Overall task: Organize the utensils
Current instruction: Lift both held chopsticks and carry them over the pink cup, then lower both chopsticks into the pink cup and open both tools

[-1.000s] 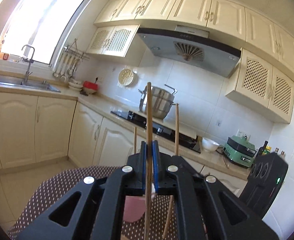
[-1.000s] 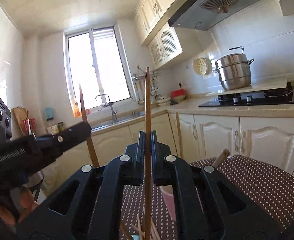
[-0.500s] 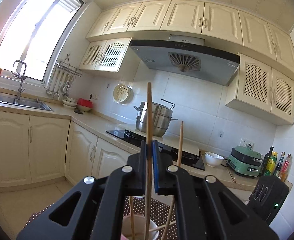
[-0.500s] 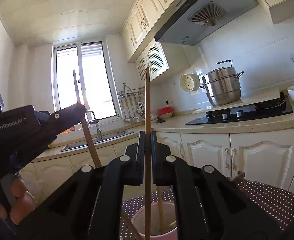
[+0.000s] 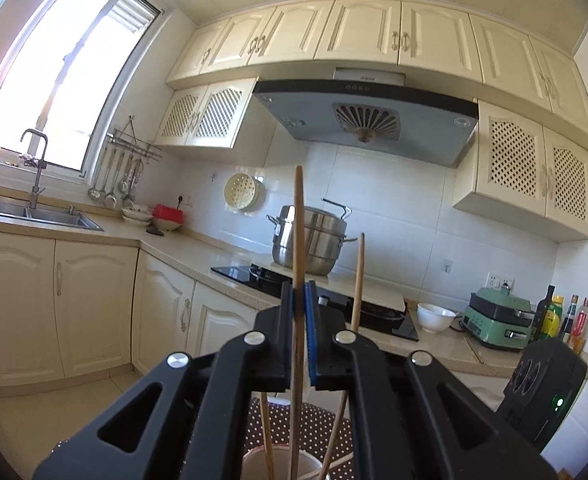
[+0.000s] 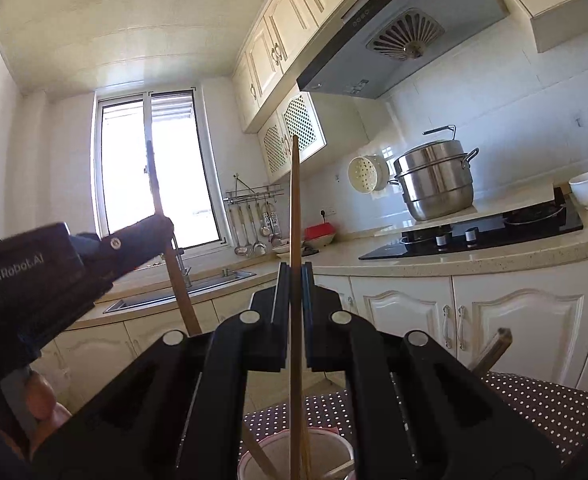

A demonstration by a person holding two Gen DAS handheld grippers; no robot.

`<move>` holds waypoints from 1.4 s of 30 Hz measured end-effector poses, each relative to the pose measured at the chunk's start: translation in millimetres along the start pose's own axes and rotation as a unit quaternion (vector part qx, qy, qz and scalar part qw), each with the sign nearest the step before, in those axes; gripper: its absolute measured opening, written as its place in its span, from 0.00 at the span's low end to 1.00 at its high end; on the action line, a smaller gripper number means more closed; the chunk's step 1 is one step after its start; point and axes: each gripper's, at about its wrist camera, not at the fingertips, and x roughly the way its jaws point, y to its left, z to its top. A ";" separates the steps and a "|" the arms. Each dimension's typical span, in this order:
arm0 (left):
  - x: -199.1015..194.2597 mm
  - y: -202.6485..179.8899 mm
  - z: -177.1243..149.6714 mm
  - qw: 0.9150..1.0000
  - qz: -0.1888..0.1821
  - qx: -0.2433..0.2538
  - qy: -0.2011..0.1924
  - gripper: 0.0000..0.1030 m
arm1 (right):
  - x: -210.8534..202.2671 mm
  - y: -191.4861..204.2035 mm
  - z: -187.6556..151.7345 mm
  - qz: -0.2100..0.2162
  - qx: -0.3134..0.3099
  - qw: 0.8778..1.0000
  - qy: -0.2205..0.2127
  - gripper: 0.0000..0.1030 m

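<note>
Two grippers, each pinching one wooden chopstick upright. Left gripper [image 5: 301, 332] shut tight on left chopstick [image 5: 298, 248], low in the middle of the frame. Right gripper [image 6: 294, 316] shut tight on right chopstick [image 6: 295, 208], same spot. Below both, pink cup [image 6: 322, 450] with more sticks, on dotted tablecloth [image 6: 534, 404]. Far back, steel pot [image 5: 314, 240] on stove.
</note>
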 end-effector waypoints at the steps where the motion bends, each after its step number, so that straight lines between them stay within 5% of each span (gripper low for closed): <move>1: 1.8 0.6 -2.5 1.000 0.002 0.000 0.006 0.06 | 0.8 -0.1 -1.3 -0.002 -0.001 1.000 0.001 0.06; 10: 11.8 10.4 -19.0 0.998 0.028 0.008 0.047 0.08 | 4.4 1.0 -8.3 -0.008 -0.010 1.000 0.007 0.06; 21: 9.6 20.2 -33.3 0.995 0.051 0.010 0.081 0.25 | -8.5 8.6 -12.9 -0.008 -0.032 0.999 0.028 0.06; 42: -18.9 17.7 -46.5 0.990 0.072 0.020 0.118 0.43 | -35.7 21.5 -19.5 -0.026 -0.061 0.996 0.067 0.07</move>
